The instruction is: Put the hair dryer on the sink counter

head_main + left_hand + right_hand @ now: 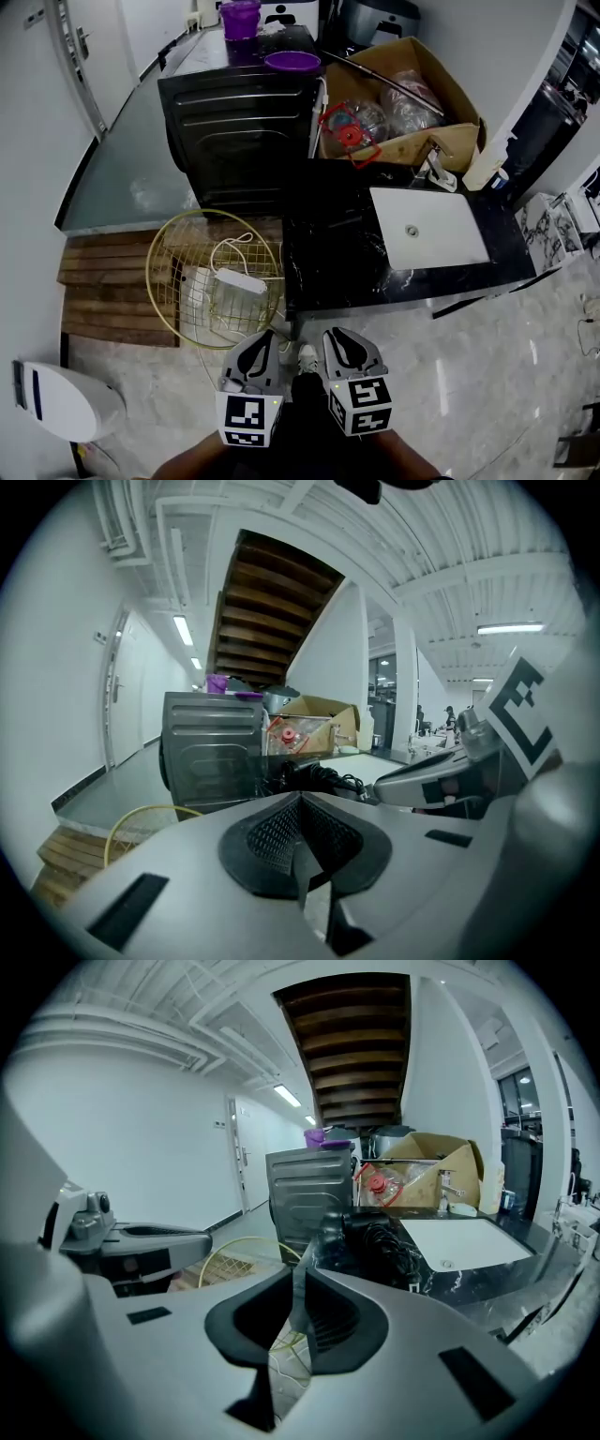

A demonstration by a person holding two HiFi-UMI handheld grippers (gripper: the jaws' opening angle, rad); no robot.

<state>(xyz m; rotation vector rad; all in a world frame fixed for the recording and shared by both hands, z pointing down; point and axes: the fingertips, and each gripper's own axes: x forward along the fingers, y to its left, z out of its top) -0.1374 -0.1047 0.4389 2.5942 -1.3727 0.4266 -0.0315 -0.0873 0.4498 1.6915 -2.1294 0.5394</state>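
Black corded hair dryer lies on the black marble tabletop. Left hand-held gripper and right hand-held gripper are both clenched, empty.

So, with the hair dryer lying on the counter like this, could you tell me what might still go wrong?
1. The hair dryer lies near the left end of the counter, with the wire basket lower down on that side; a nudge might tip it off.
2. Its cord sits in a loose bundle beside it and could snag on anything moved past.
3. The sink is on the same counter, so splashes may reach the dryer.
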